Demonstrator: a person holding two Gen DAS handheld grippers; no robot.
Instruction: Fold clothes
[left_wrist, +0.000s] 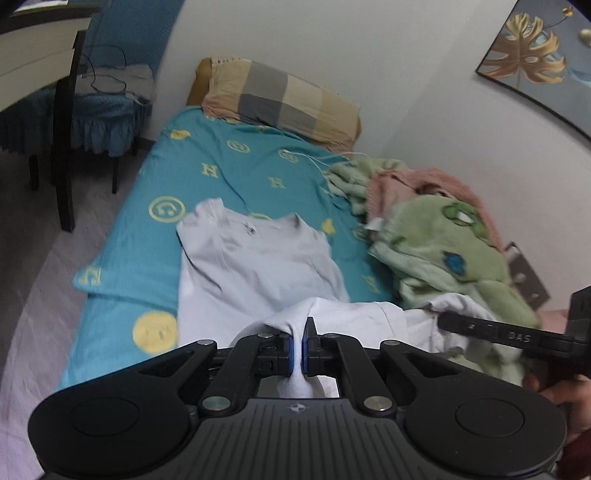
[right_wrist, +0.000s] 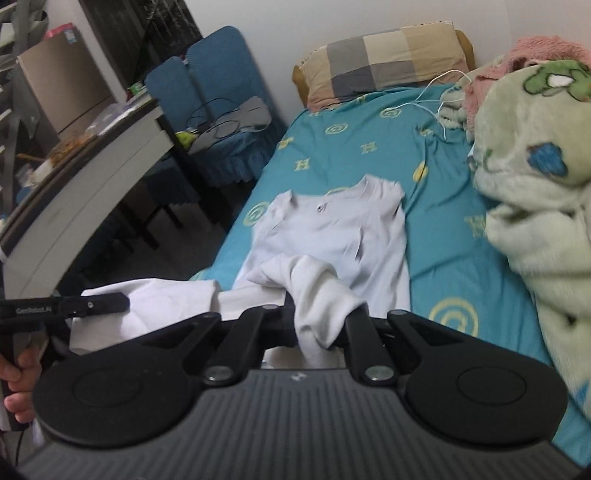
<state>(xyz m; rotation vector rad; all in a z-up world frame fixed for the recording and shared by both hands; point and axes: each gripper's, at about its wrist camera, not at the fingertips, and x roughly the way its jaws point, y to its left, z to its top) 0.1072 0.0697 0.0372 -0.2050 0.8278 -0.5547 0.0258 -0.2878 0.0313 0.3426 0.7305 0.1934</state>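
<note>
A pale white T-shirt (left_wrist: 255, 258) lies on the teal bed sheet (left_wrist: 229, 162), collar toward the pillow, sleeves folded in. Its lower hem is lifted off the bed. My left gripper (left_wrist: 298, 341) is shut on a bunch of the hem, cloth pinched between the blue pads. My right gripper (right_wrist: 319, 317) is shut on another bunch of the hem, which drapes over and hides its fingers. The shirt (right_wrist: 332, 229) shows in the right wrist view too. Each gripper shows in the other's view: the right (left_wrist: 461, 325), the left (right_wrist: 110, 304).
A checked pillow (left_wrist: 284, 99) lies at the head of the bed. A green and pink blanket heap (left_wrist: 443, 236) fills the wall side. A white cable (right_wrist: 432, 96) trails on the sheet. A blue-covered chair (right_wrist: 221, 110) and a desk (right_wrist: 92, 155) stand left of the bed.
</note>
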